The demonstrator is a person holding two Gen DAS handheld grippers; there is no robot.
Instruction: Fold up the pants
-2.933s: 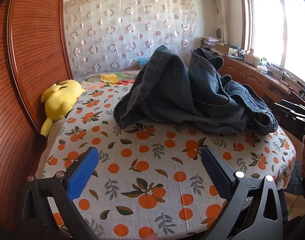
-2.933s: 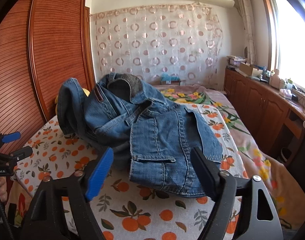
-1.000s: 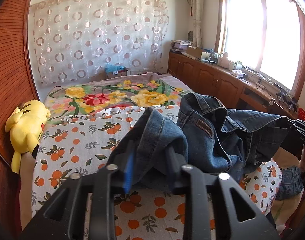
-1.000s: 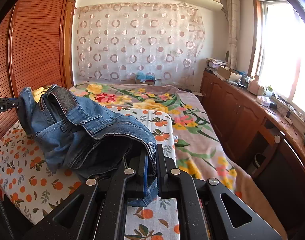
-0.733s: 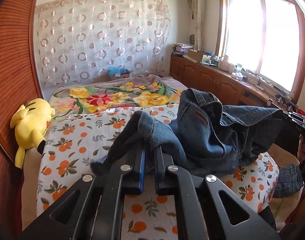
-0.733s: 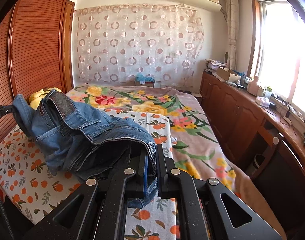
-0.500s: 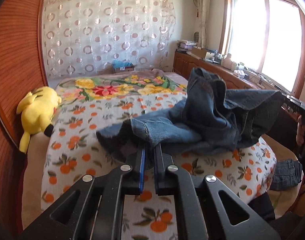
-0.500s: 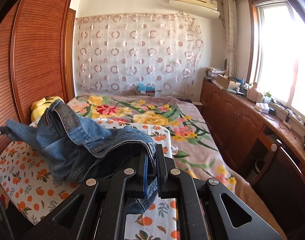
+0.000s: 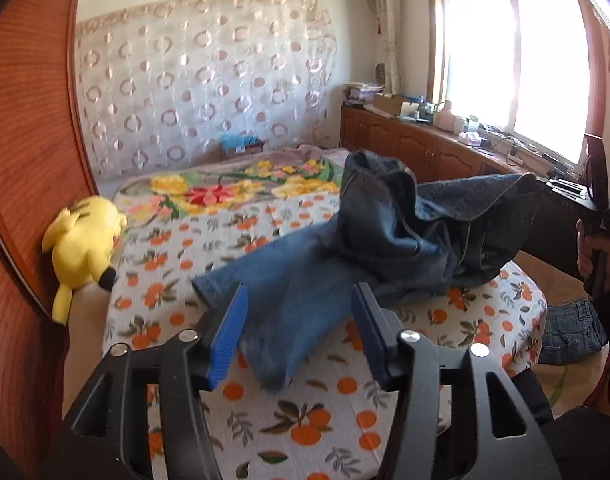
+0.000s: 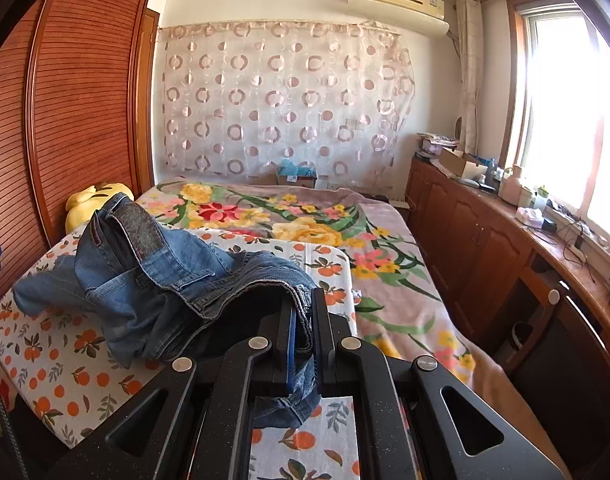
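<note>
The blue jeans (image 9: 389,240) lie bunched on the orange-print sheet (image 9: 305,432), one leg stretched toward the left wrist camera. My left gripper (image 9: 299,320) is opening; the leg end lies between its blue pads, which stand apart from the cloth. In the right wrist view my right gripper (image 10: 304,322) is shut on a hem of the jeans (image 10: 153,280), holding that end up off the bed. The right gripper's body (image 9: 577,196) and a hand (image 9: 597,248) show at the right edge of the left wrist view, the denim hanging from them.
A yellow plush toy (image 9: 83,240) lies by the wooden wardrobe (image 9: 21,200) at the left. A floral blanket (image 10: 305,220) covers the far bed. Wooden cabinets (image 10: 485,248) with clutter run under the window on the right. More denim (image 9: 573,332) lies on the floor.
My left gripper, which was shut on the leg end, has let it go and its jaws now stand apart; the leg has dropped onto the sheet. The right gripper keeps its grip.
</note>
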